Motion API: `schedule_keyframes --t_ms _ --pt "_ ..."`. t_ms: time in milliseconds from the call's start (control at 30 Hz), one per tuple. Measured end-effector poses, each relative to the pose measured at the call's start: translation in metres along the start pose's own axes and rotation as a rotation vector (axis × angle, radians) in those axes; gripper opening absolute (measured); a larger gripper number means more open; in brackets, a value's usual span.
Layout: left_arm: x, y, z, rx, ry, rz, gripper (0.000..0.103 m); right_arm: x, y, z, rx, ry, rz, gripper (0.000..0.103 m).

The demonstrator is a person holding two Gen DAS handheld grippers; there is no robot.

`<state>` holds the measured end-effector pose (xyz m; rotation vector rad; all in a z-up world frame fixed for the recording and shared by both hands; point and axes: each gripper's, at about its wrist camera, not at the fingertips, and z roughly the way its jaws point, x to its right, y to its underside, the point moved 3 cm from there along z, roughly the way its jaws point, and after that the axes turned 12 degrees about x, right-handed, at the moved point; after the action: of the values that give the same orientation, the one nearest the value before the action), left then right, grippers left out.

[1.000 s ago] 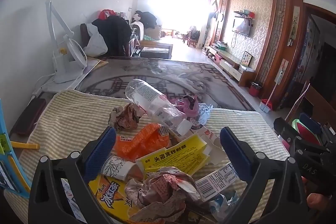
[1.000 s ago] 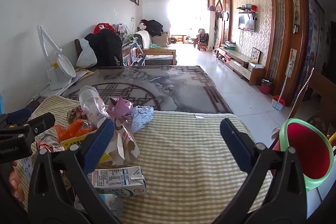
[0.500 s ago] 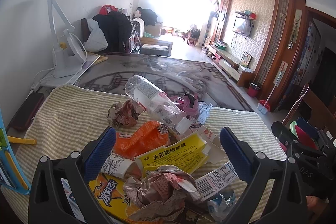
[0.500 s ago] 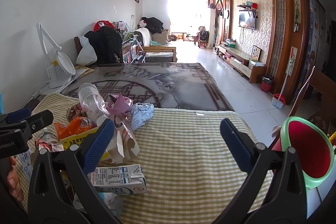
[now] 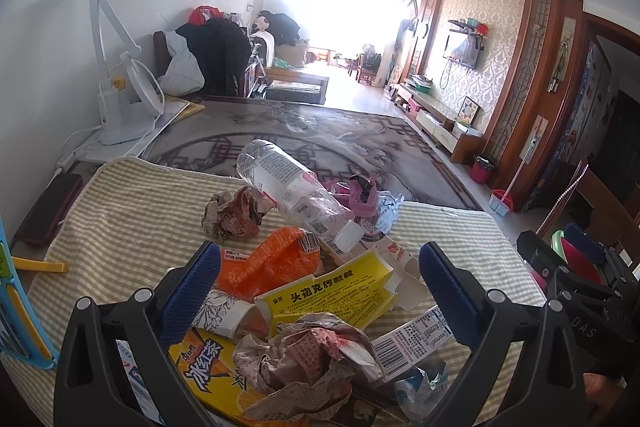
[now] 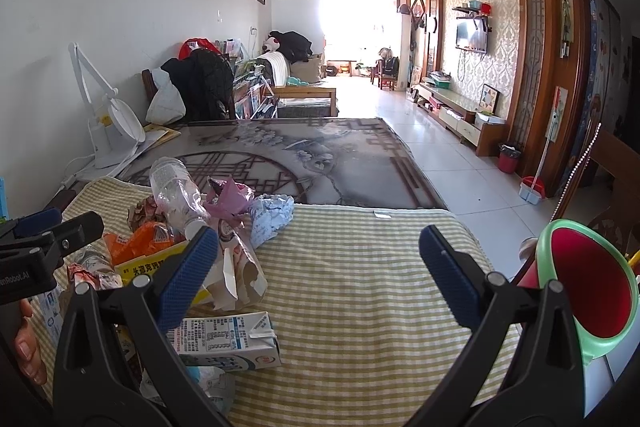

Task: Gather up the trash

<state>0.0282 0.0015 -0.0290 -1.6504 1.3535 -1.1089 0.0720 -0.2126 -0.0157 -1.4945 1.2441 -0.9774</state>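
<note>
Trash pile: we see it heaped on the near left part of the striped cloth, under and ahead of the left gripper.
Left gripper: we note jaws spread wide, nothing pinched; it hangs over the pile, its blue pads straddling the yellow medicine box.
Right gripper: we note jaws spread wide, holding nothing; it hangs over bare cloth, right of the pile.
Nearest the left tool: crumpled paper wad just ahead of the jaws, lying partly on a yellow drink carton.
Next out: orange wrapper just beyond the medicine box; clear plastic bottle lying on its side, cap toward us.
Beside the bottle: brown paper ball to its left, pink wrapper to its right.
Nearest the right tool: milk carton lying flat by its left finger.
Further right: red bin with green rim at the cloth's right edge, tilted with its mouth toward us.
Far left: white desk lamp on the table beyond the cloth.
</note>
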Motion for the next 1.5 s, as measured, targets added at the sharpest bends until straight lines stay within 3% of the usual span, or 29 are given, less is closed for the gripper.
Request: schedule_keyframes --t_ms 1500 --pt "-0.0062 0.0005 0.0033 -0.037 -0.012 -0.025 0.095 -0.0012 0.0052 0.0052 -0.045 -0.007 -0.017 0.099"
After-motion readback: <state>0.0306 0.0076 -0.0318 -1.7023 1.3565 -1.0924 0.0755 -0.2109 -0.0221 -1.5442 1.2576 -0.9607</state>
